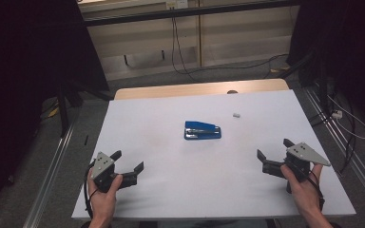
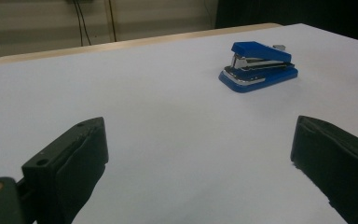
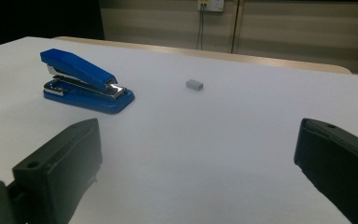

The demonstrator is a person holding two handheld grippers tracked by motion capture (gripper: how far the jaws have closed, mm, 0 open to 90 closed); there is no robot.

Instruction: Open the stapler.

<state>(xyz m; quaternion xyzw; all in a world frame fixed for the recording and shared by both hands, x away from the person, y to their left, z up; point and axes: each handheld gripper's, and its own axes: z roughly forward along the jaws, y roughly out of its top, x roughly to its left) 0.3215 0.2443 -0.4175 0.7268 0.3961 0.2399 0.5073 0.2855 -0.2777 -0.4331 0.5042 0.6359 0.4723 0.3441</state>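
**Stapler at tabletop centre, both grippers wide apart and empty**

No container stood on the tabletop (image 1: 138, 118). The blue stapler (image 1: 202, 130) lay closed near the middle of the white surface, slightly toward the far edge, with its long axis roughly parallel to that edge. A small grey block (image 1: 236, 115) lay apart from it, toward the far right corner.

The left gripper (image 1: 127, 161) was held near the near left corner, its jaws spread wide with nothing between them. The right gripper (image 1: 274, 154) was held near the right edge, toward the near right corner, its jaws likewise spread and empty. Neither gripper touched the stapler; both were well apart from it.

Bare white surface lay between each gripper and the stapler, and along the near edge between the two hands. A wooden strip (image 1: 171, 90) showed beyond the far edge
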